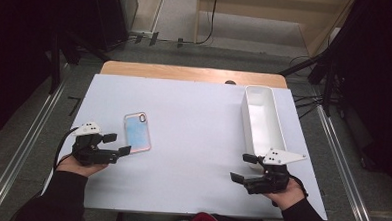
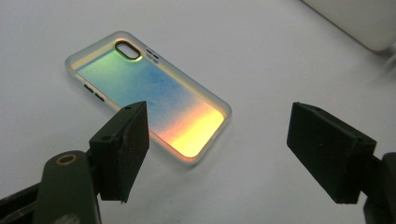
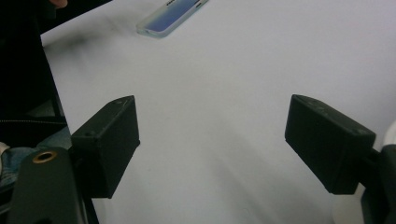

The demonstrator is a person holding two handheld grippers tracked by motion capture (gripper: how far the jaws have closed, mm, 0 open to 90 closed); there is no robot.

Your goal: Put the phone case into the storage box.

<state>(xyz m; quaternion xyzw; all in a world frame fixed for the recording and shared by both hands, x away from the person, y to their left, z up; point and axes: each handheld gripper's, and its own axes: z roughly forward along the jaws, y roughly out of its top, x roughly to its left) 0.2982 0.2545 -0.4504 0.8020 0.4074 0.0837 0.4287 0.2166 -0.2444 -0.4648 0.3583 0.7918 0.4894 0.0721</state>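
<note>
Hovering low over the white worktop [image 1: 197, 140], my left tool [image 1: 116, 143] has its jaws spread wide with nothing between them, just beside the near end of the iridescent phone case [image 1: 137, 131], which lies flat left of centre. My right tool [image 1: 245, 167] is likewise wide and empty, beside the near end of the white tray [image 1: 278, 125].
</note>
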